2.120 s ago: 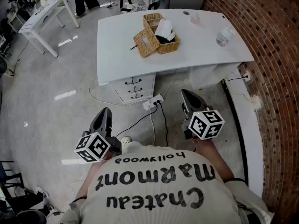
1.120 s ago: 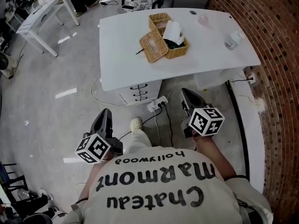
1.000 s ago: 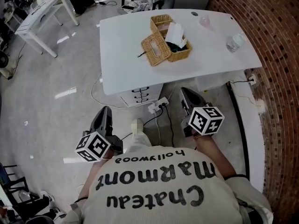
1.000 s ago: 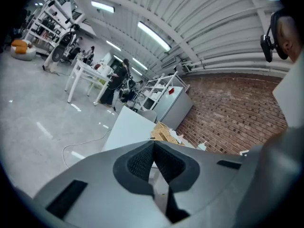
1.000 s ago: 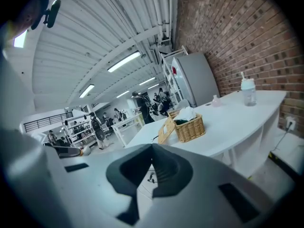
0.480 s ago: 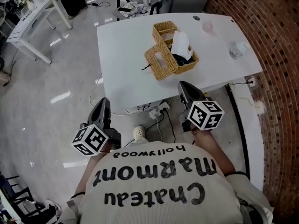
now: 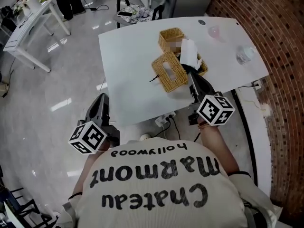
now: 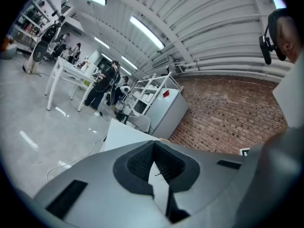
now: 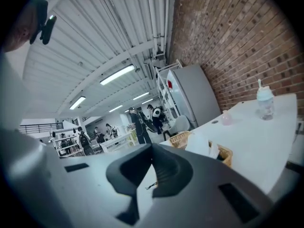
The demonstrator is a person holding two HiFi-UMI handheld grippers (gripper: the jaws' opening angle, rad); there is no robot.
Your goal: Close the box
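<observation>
A wicker box stands on the white table, with white paper sticking out of it. Its slotted wicker lid is off the opening and leans against the box's near side. My right gripper is shut and empty, its tip over the table's front edge just right of the lid. In the right gripper view the box and paper lie beyond the shut right gripper. My left gripper is shut and empty, short of the table's front left edge. The left gripper also shows its jaws closed in its own view.
A clear bottle and a pink cup stand at the table's right. A brick wall runs along the right. A power strip with cables lies under the table. Another white table stands far left.
The person has stepped up to the table, so both grippers have moved forward. The right one now reaches over the front edge beside the lid. Both stay shut.
</observation>
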